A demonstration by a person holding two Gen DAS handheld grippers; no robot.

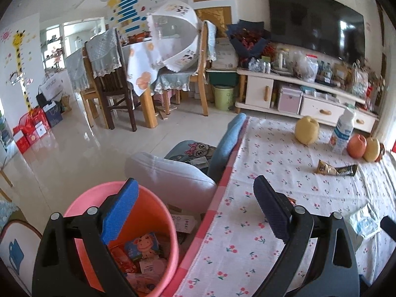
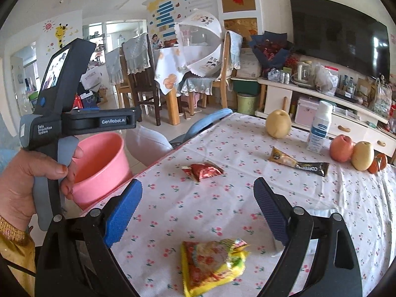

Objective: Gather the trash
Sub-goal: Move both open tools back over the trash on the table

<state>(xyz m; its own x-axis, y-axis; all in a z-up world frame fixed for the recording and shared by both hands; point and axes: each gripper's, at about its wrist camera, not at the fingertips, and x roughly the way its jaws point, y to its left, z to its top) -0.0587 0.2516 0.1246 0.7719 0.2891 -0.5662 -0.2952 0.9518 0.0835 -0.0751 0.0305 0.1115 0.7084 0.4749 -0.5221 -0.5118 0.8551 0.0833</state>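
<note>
left hand-held gripper (image 1: 193,208): released, nothing between the jaws; hangs over the worktop's edge with one finger above the pink bin (image 1: 81,205).
right hand-held gripper (image 2: 198,205): released, empty; jaws straddle bare cloth just beyond the yellow-red wrapper (image 2: 212,262).
bin: on the floor just beside the worktop (image 2: 321,210); already holds several wrappers and cartons.
trash left: yellow-red wrapper nearest the right gripper; red foil wrapper (image 2: 201,170) mid-cloth; brown-black sachet (image 2: 299,163) farther off, near the fruit.
not trash, my guess: pear (image 2: 278,123), white bottle (image 2: 319,128), apple (image 2: 341,148) and the other fruit at the far side.
unclear: crumpled white-blue packet (image 1: 363,222) at the left view's right edge; can't tell if it's trash.
step: between picks, I judge; bin partly filled, three wrappers not yet collected.
next move: right gripper drops and pulls back a little so the fingers bracket the yellow-red wrapper, then closes. It's flat and crinkly, so pinch a raised edge, not the flat face.
risk: thin film may slide out, or the cloth gets pinched with it.
</note>
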